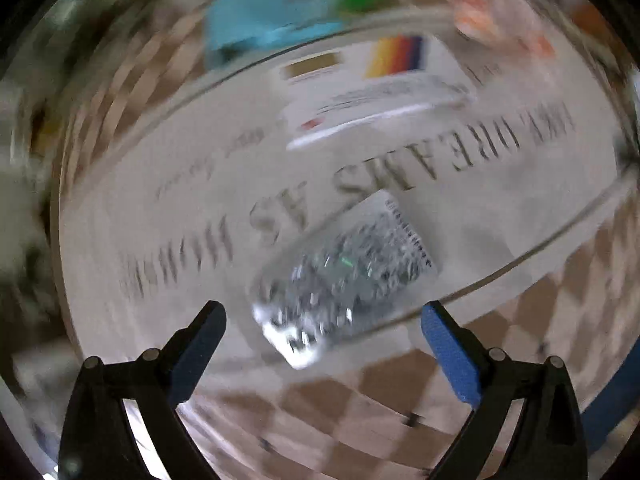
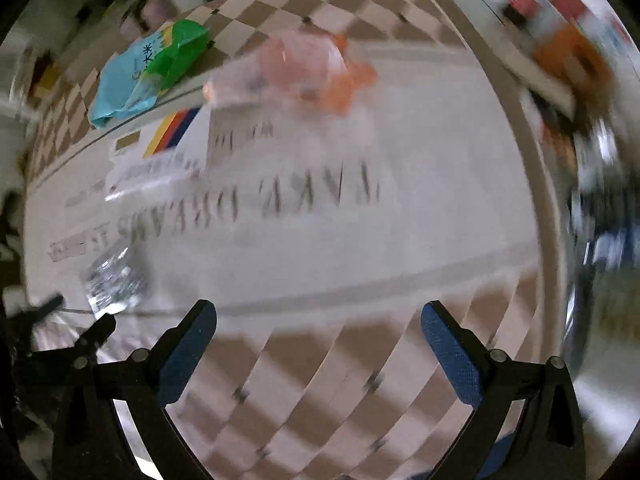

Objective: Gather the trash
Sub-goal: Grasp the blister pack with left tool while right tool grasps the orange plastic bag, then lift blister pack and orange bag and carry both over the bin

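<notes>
- left wrist view: left gripper (image 1: 323, 316) stood with jaws spread wide and nothing between the blue pads (image 1: 450, 354); frame smeared by motion blur.
- crumpled clear plastic bottle (image 1: 344, 276) lay on its side on the pale mat (image 1: 500, 216), just beyond and between the fingertips, not touched by either; white label end pointed away from the gripper.
- mat carried large dark lettering, partly legible, and rested on a brown-and-cream checkered floor (image 1: 360, 408).
- white box (image 1: 372, 92) with a rainbow stripe lay farther back on the mat.
- blue-and-green packet (image 1: 280, 12) sat beyond the box, at the mat's far edge.
- orange-tinted clear wrapper (image 1: 492, 28) lay at the upper right, blurred.
- right wrist view: right gripper (image 2: 318, 318) likewise released, jaws apart, empty, held above the checkered floor at the mat's near edge.
- the bottle (image 2: 114, 280) appeared at far left, near the left gripper's black fingers (image 2: 96, 332).
- orange wrapper (image 2: 308, 76) lay well ahead on the mat; packet (image 2: 148, 72) and box (image 2: 160, 152) to its left.
</notes>
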Motion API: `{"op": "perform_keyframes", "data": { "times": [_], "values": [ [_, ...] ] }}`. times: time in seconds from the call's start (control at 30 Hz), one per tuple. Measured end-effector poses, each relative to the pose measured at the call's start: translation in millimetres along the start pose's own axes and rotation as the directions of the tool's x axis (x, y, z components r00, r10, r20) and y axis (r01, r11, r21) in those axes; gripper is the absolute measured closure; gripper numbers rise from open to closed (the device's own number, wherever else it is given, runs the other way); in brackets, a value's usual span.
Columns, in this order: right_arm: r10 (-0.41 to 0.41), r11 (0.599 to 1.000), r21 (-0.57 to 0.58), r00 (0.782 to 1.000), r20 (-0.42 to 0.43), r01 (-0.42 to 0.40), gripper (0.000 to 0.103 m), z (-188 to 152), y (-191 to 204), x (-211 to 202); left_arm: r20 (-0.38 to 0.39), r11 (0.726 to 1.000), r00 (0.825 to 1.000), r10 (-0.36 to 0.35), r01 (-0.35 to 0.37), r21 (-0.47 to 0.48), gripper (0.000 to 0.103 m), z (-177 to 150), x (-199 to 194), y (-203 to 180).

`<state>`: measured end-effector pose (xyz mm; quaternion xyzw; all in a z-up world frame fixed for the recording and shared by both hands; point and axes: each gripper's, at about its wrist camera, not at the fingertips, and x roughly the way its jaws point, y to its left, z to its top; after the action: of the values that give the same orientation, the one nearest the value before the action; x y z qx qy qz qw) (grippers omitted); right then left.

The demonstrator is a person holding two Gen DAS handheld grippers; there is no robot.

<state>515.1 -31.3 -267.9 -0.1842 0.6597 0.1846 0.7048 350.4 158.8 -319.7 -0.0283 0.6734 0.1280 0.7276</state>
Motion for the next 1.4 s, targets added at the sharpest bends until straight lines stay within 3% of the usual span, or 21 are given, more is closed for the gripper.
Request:
{"op": "perform_keyframes", "data": {
  "times": [0.1,0.2,0.33,0.4,0.43,0.47,0.5,0.57,0.67,0.8,0.93,0.97,1.07,1.27,1.4],
  "values": [
    [-0.085,0.985,-0.151,0.996,0.009,0.085,0.0,46.8,6.4,4.4,0.004,0.991,0.999,0.054,-0.054,0.123,0.004,10.6,7.4,-8.3],
    [-0.149,0.945,-0.289,0.988,0.035,0.152,0.0,91.9,18.2,15.8,-0.001,0.982,0.998,0.068,-0.067,0.179,0.004,21.0,13.2,-12.8],
    [-0.162,0.917,-0.361,0.986,0.049,0.168,0.0,132.4,33.0,36.6,-0.025,0.974,0.998,0.055,-0.048,0.221,0.004,26.5,18.9,-17.4],
    [-0.132,0.92,-0.368,0.99,0.043,0.138,0.002,147.3,40.5,49.7,-0.028,0.969,0.999,0.046,-0.038,0.245,0.003,30.5,21.3,-21.0],
    [-0.121,0.923,-0.362,0.992,0.043,0.128,0.008,150.1,41.0,52.6,-0.032,0.966,0.999,0.04,-0.03,0.258,0.004,36.1,23.6,-22.3],
    [-0.106,0.927,-0.356,0.993,0.043,0.115,0.038,151.3,41.7,55.9,-0.037,0.962,0.999,0.033,-0.022,0.273,0.004,36.9,23.8,-22.8],
    [-0.097,0.932,-0.348,0.995,0.03,0.101,0.049,152.9,42.8,61.1,-0.043,0.956,0.999,0.026,-0.012,0.294,0.004,38.3,24.0,-24.5],
    [-0.067,0.952,-0.297,0.997,0.035,0.075,0.06,149.7,38.1,64.4,-0.055,0.946,0.998,0.008,0.01,0.323,0.004,43.6,24.9,-26.0],
    [0.01,0.975,-0.224,1.0,0.028,-0.003,0.067,140.5,30.5,58.4,-0.07,0.92,0.997,-0.035,0.059,0.388,0.004,48.0,21.9,-33.6],
    [0.046,0.989,-0.141,0.999,0.028,-0.042,0.068,108.9,13.0,46.1,-0.099,0.883,0.993,-0.06,0.099,0.458,0.004,39.7,22.3,-54.1],
    [0.065,0.997,-0.03,0.998,-0.009,-0.065,0.068,63.8,-7.4,43.8,-0.109,0.872,0.993,-0.053,0.099,0.479,0.005,34.7,30.0,-70.5],
    [0.059,0.998,-0.015,0.998,-0.015,-0.06,0.068,54.0,-9.8,44.6,-0.111,0.874,0.992,-0.061,0.107,0.474,0.007,35.2,31.5,-71.9],
    [0.073,0.996,0.051,0.997,-0.034,-0.071,0.068,28.7,-18.4,51.8,-0.133,0.876,0.982,-0.133,0.179,0.447,0.029,33.7,31.0,-67.3],
    [0.062,0.993,0.1,0.998,-0.032,-0.059,0.068,14.6,-20.8,64.1,-0.112,0.87,0.987,-0.113,0.153,0.47,0.04,35.0,22.4,-88.3],
    [0.052,0.994,0.099,0.999,-0.016,-0.05,0.068,4.3,-5.1,58.3,-0.085,0.889,0.989,-0.12,0.145,0.435,0.053,37.1,5.9,-107.6]
  ]
}}
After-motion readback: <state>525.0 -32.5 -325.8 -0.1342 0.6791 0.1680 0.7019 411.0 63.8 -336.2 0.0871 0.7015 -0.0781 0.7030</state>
